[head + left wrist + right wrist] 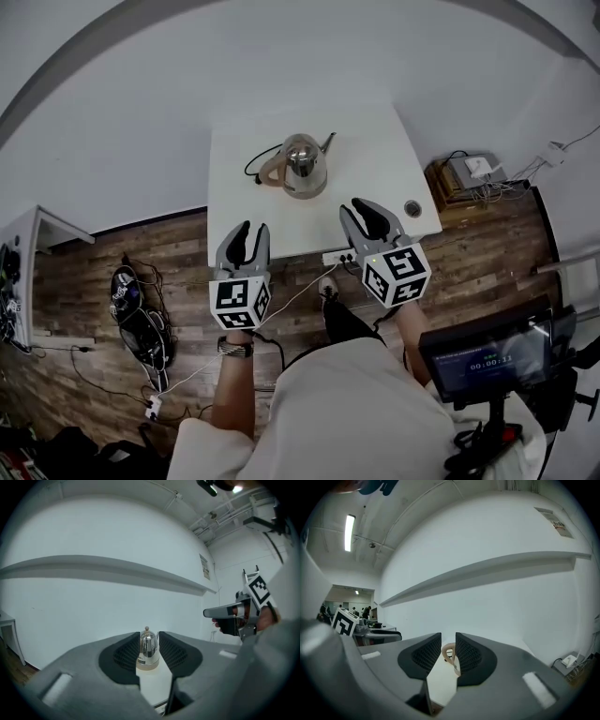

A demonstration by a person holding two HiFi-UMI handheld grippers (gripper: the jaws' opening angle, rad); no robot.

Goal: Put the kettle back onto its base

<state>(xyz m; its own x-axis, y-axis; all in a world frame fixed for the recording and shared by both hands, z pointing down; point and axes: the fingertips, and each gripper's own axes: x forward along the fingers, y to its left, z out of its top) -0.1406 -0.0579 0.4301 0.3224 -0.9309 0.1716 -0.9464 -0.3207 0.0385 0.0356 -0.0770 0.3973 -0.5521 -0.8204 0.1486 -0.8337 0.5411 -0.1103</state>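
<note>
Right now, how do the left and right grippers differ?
Aim: the left gripper points almost straight ahead, while the right gripper angles inward more. Sightline: between its jaws the left gripper frames the whole kettle, centred; the right gripper frames mainly the handle, with the body behind one jaw. Shared: both have their jaws apart, hold nothing, and sit short of the kettle on the table.

Right gripper view, centre: kettle (449, 654) mostly hidden behind the jaw, only its handle shows in the gap. Same view, upper right: wall notice (559, 524) print too small to read. Head view, lower right: monitor (487, 361) text illegible; person's torso (347, 412) cut by bottom edge.
</note>
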